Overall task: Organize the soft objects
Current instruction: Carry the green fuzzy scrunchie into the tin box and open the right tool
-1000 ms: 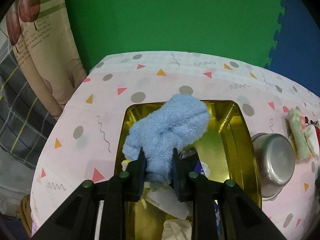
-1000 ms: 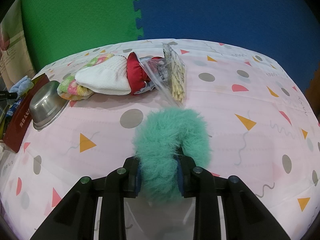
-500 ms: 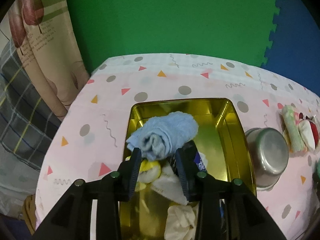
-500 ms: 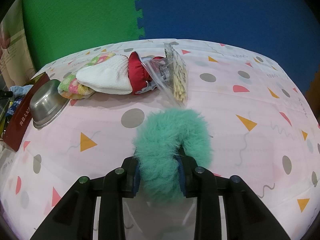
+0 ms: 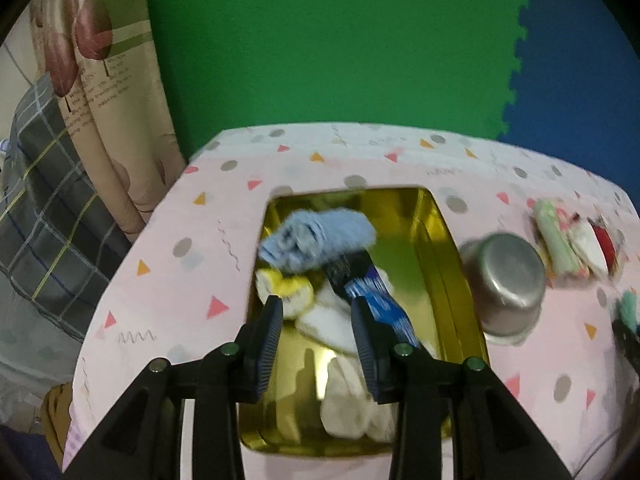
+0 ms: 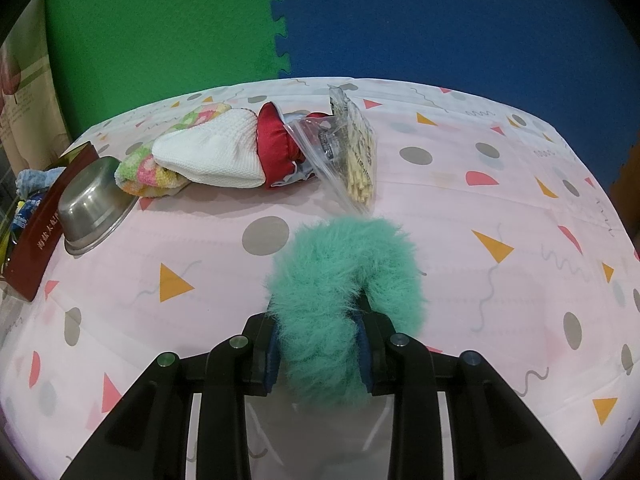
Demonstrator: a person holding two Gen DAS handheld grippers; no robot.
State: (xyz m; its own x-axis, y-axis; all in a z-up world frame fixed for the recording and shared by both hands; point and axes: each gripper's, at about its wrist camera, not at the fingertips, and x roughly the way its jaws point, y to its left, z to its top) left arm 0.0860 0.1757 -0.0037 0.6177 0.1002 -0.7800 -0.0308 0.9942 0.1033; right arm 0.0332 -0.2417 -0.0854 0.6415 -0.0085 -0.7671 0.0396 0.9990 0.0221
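Left tool (image 5: 316,320): I am seeing its jaws standing apart with nothing between the pads, having just been opening. The pale blue fluffy terry cloth (image 5: 316,240) it was carrying a second ago is now lying loose inside the gold-lined rectangular metal tin (image 5: 452,264), at the far end, on top of a yellow soft piece (image 5: 286,286) and a blue printed packet (image 5: 380,304). I am reading that as one soft item delivered; the left tool is backing off from the tin.

Right tool (image 6: 318,340): it is clamping the teal furry ring (image 6: 344,280), unchanged over the last second, well to the right of the tin, low over the pink patterned worktop (image 6: 500,184).

Still waiting right of the tin: an upturned steel bowl (image 6: 94,212), then a white knitted cloth (image 6: 212,156), striped pastel towel (image 6: 140,168) and red satin pouch (image 6: 276,148).
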